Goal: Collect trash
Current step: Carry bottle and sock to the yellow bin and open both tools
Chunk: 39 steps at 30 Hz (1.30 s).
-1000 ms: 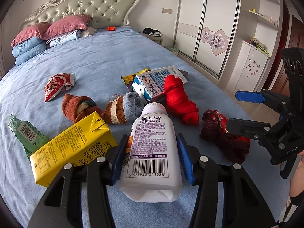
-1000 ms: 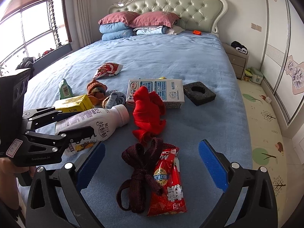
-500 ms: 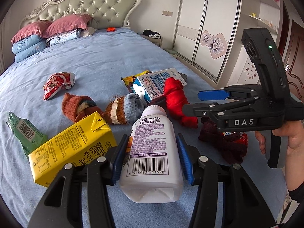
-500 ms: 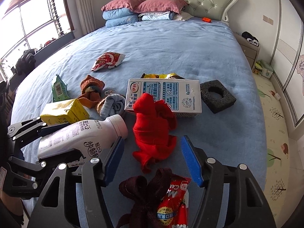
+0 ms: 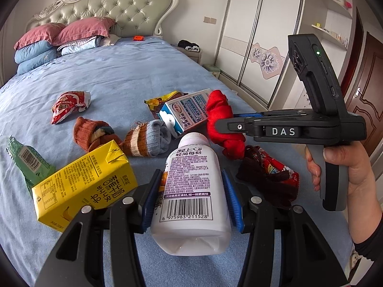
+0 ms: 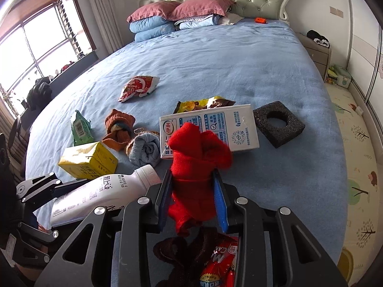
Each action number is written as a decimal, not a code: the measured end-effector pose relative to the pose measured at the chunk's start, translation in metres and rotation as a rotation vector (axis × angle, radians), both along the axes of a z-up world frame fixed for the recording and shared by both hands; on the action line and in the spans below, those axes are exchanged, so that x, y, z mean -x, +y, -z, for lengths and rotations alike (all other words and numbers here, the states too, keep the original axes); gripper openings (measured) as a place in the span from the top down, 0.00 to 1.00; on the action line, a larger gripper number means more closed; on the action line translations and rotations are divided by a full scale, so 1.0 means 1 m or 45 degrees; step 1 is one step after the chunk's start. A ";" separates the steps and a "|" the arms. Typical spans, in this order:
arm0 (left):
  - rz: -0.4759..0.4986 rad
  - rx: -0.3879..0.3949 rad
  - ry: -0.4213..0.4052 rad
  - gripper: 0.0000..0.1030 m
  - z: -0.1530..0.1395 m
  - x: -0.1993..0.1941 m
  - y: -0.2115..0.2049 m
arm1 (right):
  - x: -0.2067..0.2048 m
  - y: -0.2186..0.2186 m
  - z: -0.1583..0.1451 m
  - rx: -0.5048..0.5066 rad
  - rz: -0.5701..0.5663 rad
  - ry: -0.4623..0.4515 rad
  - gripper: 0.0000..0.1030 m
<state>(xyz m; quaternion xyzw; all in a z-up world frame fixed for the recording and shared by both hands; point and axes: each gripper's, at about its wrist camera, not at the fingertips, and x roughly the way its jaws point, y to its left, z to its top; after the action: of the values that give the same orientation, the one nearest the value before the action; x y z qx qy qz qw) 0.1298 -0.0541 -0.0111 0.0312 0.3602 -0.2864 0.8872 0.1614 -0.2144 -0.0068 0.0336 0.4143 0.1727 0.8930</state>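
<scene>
Since 1 second ago my right gripper point(image 6: 192, 197) has moved off the red snack packet point(image 6: 219, 260) and its jaws are closing around the red sock point(image 6: 198, 157), not trash; my left gripper point(image 5: 190, 202) stays clamped on the white bottle point(image 5: 191, 191) on the bed point(image 5: 124, 76).

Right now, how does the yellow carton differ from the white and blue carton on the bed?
The yellow carton is smaller and blockier; the white and blue carton is longer and flatter. The yellow carton lies uncovered beside the white bottle; the white and blue carton has a red cloth overlapping its front. Both lie on the blue bedspread.
</scene>
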 end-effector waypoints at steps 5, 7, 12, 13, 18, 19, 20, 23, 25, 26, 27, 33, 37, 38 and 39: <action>-0.007 0.059 -0.015 0.51 -0.014 0.008 -0.001 | 0.022 -0.019 -0.021 -0.093 0.008 -0.060 0.69; -0.006 0.074 -0.024 0.51 -0.021 0.012 -0.004 | 0.033 -0.028 -0.029 -0.114 0.017 -0.086 0.69; 0.034 0.108 -0.051 0.51 -0.039 0.025 -0.023 | 0.062 -0.054 -0.045 -0.131 0.042 -0.133 0.69; 0.045 0.109 -0.056 0.51 -0.042 0.028 -0.029 | 0.069 -0.061 -0.046 -0.125 0.051 -0.140 0.69; 0.132 0.119 -0.051 0.51 -0.049 0.038 -0.073 | 0.098 -0.100 -0.047 -0.110 0.118 -0.152 0.69; 0.151 0.120 -0.047 0.51 -0.048 0.040 -0.084 | 0.104 -0.110 -0.047 -0.107 0.137 -0.152 0.69; 0.176 0.118 -0.039 0.51 -0.048 0.041 -0.095 | 0.110 -0.121 -0.045 -0.103 0.157 -0.150 0.69; 0.244 0.105 -0.022 0.51 -0.045 0.047 -0.132 | 0.127 -0.158 -0.043 -0.098 0.231 -0.150 0.69; 0.290 0.095 -0.006 0.51 -0.040 0.050 -0.158 | 0.139 -0.184 -0.040 -0.098 0.284 -0.147 0.69; 0.314 0.087 0.002 0.51 -0.037 0.051 -0.172 | 0.144 -0.198 -0.039 -0.097 0.307 -0.142 0.69; 0.337 0.079 0.011 0.51 -0.034 0.053 -0.186 | 0.150 -0.210 -0.037 -0.097 0.329 -0.136 0.69; 0.491 0.036 0.088 0.51 -0.009 0.064 -0.275 | 0.185 -0.281 -0.010 -0.096 0.474 -0.078 0.69; 0.582 -0.001 0.148 0.51 0.013 0.072 -0.328 | 0.209 -0.319 0.013 -0.086 0.552 -0.024 0.69; 0.603 -0.012 0.163 0.51 0.018 0.073 -0.338 | 0.214 -0.327 0.019 -0.085 0.569 -0.009 0.68; 0.620 -0.022 0.177 0.51 0.024 0.074 -0.349 | 0.219 -0.333 0.024 -0.083 0.583 0.006 0.68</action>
<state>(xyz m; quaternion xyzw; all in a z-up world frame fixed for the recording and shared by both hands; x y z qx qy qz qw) 0.0553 -0.4032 -0.0347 0.1051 0.4047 -0.4901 0.7648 -0.0576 -0.5478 -0.0310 0.1562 0.3922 -0.0213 0.9063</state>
